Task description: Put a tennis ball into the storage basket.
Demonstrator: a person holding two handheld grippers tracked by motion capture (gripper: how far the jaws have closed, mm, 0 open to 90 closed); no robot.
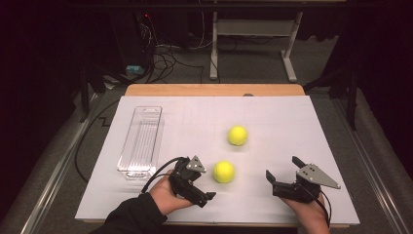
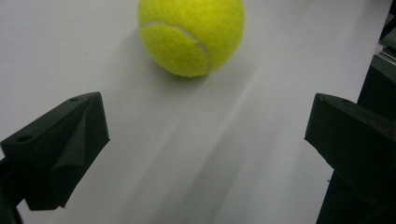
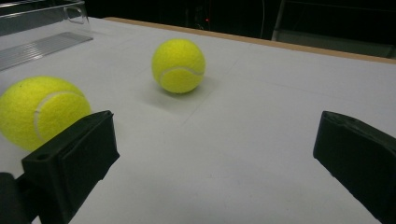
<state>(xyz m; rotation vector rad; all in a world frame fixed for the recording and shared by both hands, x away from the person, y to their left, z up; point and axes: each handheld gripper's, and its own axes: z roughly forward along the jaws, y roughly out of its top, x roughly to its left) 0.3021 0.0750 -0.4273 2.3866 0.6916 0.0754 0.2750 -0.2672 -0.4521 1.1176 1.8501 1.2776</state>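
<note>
Leftmost on the table sits a clear plastic bin (image 1: 140,141), a long ribbed rectangular tray with a handle cut-out at its far end; its long axis runs from the near edge toward the far edge, and it is empty. Just right of it the left gripper (image 1: 201,183), black angular plastic with a grey three-cornered plate on top, is released, its jaws spread wide and pointing toward the near tennis ball (image 1: 224,171), which lies just beyond them without touching. That ball is round, fuzzy yellow felt with a pale curved seam, seen close in the left gripper view (image 2: 190,35). A second tennis ball (image 1: 237,135) of the same kind rests farther back and slightly right, apart from the first. At the right, the right gripper (image 1: 282,168) is also released, jaws wide apart, aimed leftward across the table toward both balls and holding nothing. All of this rests on a smooth matte white sheet (image 1: 282,122) covering a pale wooden tabletop (image 1: 214,89). Beyond it the room is dark, with grey carpet, loose cables and the white legs of another desk (image 1: 290,53).
</note>
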